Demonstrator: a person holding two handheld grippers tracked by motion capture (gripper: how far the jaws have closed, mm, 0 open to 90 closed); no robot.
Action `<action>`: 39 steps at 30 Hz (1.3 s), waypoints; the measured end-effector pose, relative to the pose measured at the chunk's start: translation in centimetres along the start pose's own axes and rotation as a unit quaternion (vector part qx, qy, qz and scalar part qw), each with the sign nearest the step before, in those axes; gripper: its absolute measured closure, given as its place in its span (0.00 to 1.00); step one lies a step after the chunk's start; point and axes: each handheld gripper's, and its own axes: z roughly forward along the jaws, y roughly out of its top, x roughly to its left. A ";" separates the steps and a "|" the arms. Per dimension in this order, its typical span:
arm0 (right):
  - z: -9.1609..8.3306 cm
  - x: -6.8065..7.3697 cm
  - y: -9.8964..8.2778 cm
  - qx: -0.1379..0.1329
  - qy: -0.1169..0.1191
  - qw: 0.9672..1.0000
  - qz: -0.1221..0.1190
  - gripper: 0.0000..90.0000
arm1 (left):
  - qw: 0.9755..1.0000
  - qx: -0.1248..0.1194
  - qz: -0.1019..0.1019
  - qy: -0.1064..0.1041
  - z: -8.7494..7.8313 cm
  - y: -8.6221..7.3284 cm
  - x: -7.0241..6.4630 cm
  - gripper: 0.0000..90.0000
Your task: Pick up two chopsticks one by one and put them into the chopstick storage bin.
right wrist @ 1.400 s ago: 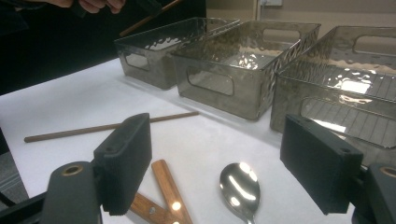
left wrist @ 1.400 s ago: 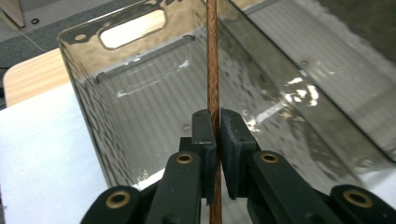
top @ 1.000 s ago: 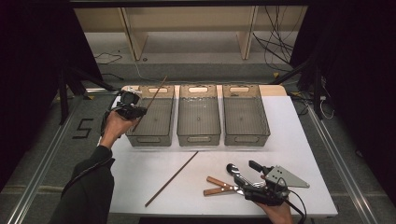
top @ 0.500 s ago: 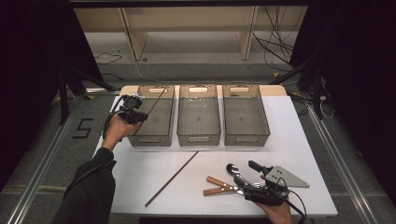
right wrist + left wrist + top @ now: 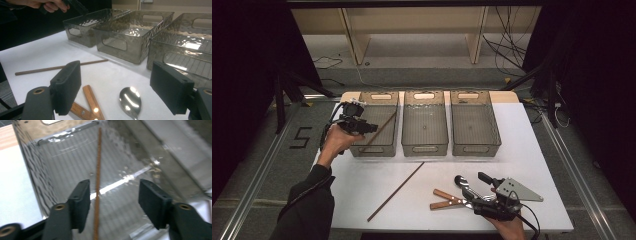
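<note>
Hovering over the leftmost bin (image 5: 374, 125), the left gripper (image 5: 113, 198) had its jaws spread wide and clamped on nothing. A thin brown stick (image 5: 98, 182) lay inside that bin, long axis running straight away from the camera, passing between the two jaws but hugging the left one; whether it touched that pad I could not tell. From above, the same stick (image 5: 381, 129) slanted across the bin, upper end toward the far right corner.

Down at the near edge of the white table (image 5: 532, 145), the right gripper (image 5: 116, 90) was also wide open and empty-handed. A shiny spoon (image 5: 130, 101) sat on the table just ahead, between its jaws, bowl toward the bins. Two wooden handles (image 5: 91, 102) lay crossed just by the left jaw. A second stick (image 5: 396, 191) lay diagonally mid-table, well apart from both hands.

My read: the spoon was the right hand's nearest pickup, lined up dead ahead.
</note>
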 end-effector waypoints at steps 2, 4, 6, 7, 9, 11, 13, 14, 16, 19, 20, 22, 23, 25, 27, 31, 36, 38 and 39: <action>0.0 0.0 0.0 0.000 0.000 1.000 0.000 0.28 | 1.000 -0.005 -0.004 -0.009 -0.7 -0.4 -0.7 0.42; 0.0 0.0 0.0 0.002 0.000 1.000 0.000 0.28 | 1.000 -0.010 -0.004 -0.018 -1.3 -0.9 -1.5 0.35; 0.0 0.0 0.0 0.002 0.000 1.000 -0.002 0.28 | 1.000 -0.012 -0.003 -0.026 -1.7 -1.3 -2.1 0.33; 0.0 0.0 0.0 0.002 0.000 1.000 -0.001 0.28 | 0.999 -0.015 -0.001 -0.031 -2.0 -1.6 -2.6 0.31; 0.0 0.1 0.0 0.002 0.000 1.000 -0.002 0.28 | 0.999 -0.018 -0.002 -0.039 -2.3 -2.0 -3.1 0.27; 0.0 0.1 0.0 0.002 0.000 1.000 -0.002 0.28 | 0.999 -0.019 0.007 -0.045 -2.5 -2.6 -3.8 0.25; 0.0 0.1 0.0 0.002 0.000 1.000 -0.001 0.28 | 0.998 -0.024 0.010 -0.051 -2.7 -3.0 -4.3 0.24; 0.0 0.1 0.0 0.002 0.000 1.000 -0.002 0.28 | 0.998 -0.026 0.007 -0.056 -2.7 -3.3 -4.6 0.24; 0.0 0.1 0.0 0.002 0.000 1.000 -0.001 0.28 | 0.998 -0.027 0.013 -0.061 -2.7 -3.9 -5.1 0.24; 0.0 0.1 0.0 0.002 0.000 1.000 -0.002 0.28 | 0.997 -0.029 0.014 -0.069 -2.6 -4.8 -5.8 0.22; 0.0 0.1 0.0 0.002 0.000 1.000 -0.002 0.28 | 0.997 -0.029 0.016 -0.075 -2.6 -5.2 -6.1 0.22; 0.0 0.1 0.0 0.002 0.001 1.000 -0.002 0.28 | 0.997 -0.022 0.025 -0.076 -2.5 -5.6 -6.6 0.21; 0.0 0.2 0.0 0.002 0.002 1.000 0.000 0.28 | 0.997 -0.020 0.031 -0.075 -2.5 -5.9 -7.0 0.21; 0.0 0.2 0.0 0.002 0.002 1.000 -0.001 0.27 | 0.996 -0.012 0.038 -0.077 -2.4 -6.4 -7.4 0.21; 0.0 0.2 0.1 0.000 0.003 1.000 -0.002 0.27 | 0.996 -0.004 0.042 -0.074 -2.3 -6.9 -7.7 0.20; 0.0 0.3 0.0 0.001 0.004 1.000 -0.002 0.26 | 0.996 0.013 0.051 -0.076 -2.2 -7.8 -8.4 0.19; 0.0 0.3 0.0 0.001 0.004 1.000 -0.003 0.26 | 0.995 0.032 0.064 -0.074 -2.3 -8.4 -9.2 0.18; 0.0 0.3 0.0 0.001 0.004 1.000 -0.003 0.26 | 0.994 0.040 0.070 -0.072 -2.2 -8.6 -9.5 0.19; 0.0 0.3 0.0 0.001 0.004 1.000 -0.003 0.26 | 0.994 0.048 0.073 -0.072 -2.2 -8.7 -9.6 0.19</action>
